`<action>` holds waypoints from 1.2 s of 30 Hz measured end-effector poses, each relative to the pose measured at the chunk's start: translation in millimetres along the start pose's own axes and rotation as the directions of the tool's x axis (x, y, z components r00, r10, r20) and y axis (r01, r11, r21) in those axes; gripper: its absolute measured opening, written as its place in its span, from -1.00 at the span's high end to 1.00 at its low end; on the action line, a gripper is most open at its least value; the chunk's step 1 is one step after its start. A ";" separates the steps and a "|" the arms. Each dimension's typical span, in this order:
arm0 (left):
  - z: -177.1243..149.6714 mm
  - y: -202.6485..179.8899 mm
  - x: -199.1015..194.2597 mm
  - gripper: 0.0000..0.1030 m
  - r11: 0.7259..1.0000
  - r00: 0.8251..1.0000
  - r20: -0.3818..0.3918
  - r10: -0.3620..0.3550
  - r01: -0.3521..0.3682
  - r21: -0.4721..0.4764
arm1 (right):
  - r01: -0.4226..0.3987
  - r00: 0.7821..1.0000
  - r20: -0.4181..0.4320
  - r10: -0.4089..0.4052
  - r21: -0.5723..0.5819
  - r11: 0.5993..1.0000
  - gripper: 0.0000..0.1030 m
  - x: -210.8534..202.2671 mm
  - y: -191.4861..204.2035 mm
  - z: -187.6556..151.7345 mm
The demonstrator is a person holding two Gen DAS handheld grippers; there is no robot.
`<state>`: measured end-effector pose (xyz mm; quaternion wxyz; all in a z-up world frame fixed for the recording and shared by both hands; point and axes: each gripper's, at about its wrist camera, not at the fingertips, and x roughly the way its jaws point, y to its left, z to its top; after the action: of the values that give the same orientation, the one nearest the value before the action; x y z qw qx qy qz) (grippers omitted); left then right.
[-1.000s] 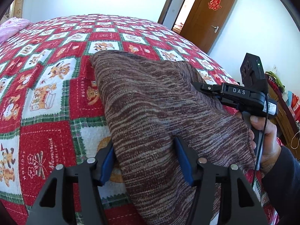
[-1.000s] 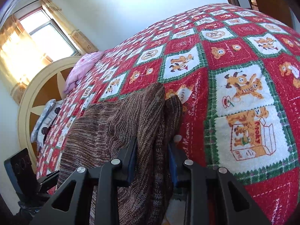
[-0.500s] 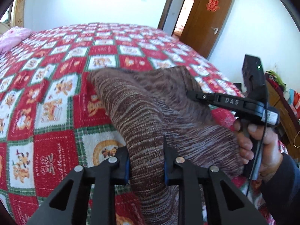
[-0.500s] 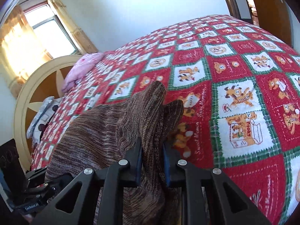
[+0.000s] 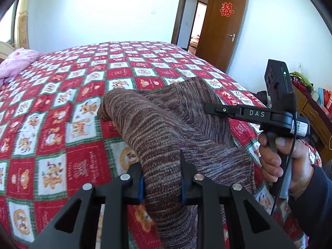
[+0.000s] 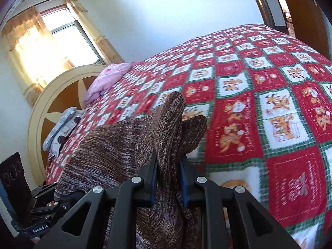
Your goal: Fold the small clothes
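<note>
We are working over a bed (image 5: 62, 108) spread with a red, white and green checked quilt of cartoon animals, in a white-walled bedroom. Nearest us, the left gripper (image 5: 161, 178) is pinching a bunched near edge of the brown knit garment (image 5: 166, 128), its jaws drawn in narrow on the cloth. The right gripper (image 6: 168, 174) is clamping another gathered part of the same garment (image 6: 128, 145), jaws likewise narrow. The knit is hanging lifted between the two, its far end trailing on the quilt.

We judge the fold is being carried over. To do it well, we are thinking of keeping both grips level and the cloth lightly taut, laying the near edge squarely onto the far one, and letting go only once it lies flat.

On the right gripper's body (image 5: 257, 114), seen from the left camera, we are reading "DAS". On the left gripper's body (image 6: 39, 227), seen from the right camera, "GenRobot.AI". The small lettering on the red quilt squares is too blurred to read. Farther off, the brown door (image 5: 224, 27) is bearing a red paper character.
</note>
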<state>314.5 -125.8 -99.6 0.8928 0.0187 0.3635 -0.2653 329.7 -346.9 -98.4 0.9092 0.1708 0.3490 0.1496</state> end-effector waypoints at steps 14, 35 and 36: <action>-26.1 12.8 -56.9 0.51 0.998 0.997 0.053 0.065 -0.064 -0.012 | -0.073 0.997 0.005 0.073 -0.040 0.997 0.64 -3.6 64.9 -23.5; -64.7 54.5 -130.9 0.51 0.983 0.979 0.138 0.151 -0.133 -0.130 | -0.204 0.979 -0.041 0.200 -0.108 0.973 0.64 23.0 159.6 -51.7; -66.0 55.9 -133.4 0.51 0.982 0.978 0.140 0.155 -0.136 -0.134 | -0.209 0.978 -0.044 0.205 -0.110 0.972 0.64 24.9 163.7 -51.9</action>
<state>220.2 -1.5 -69.1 0.9341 -0.0299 0.3089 -0.1767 286.8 -179.6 -81.3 0.8912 0.1515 0.3348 0.2659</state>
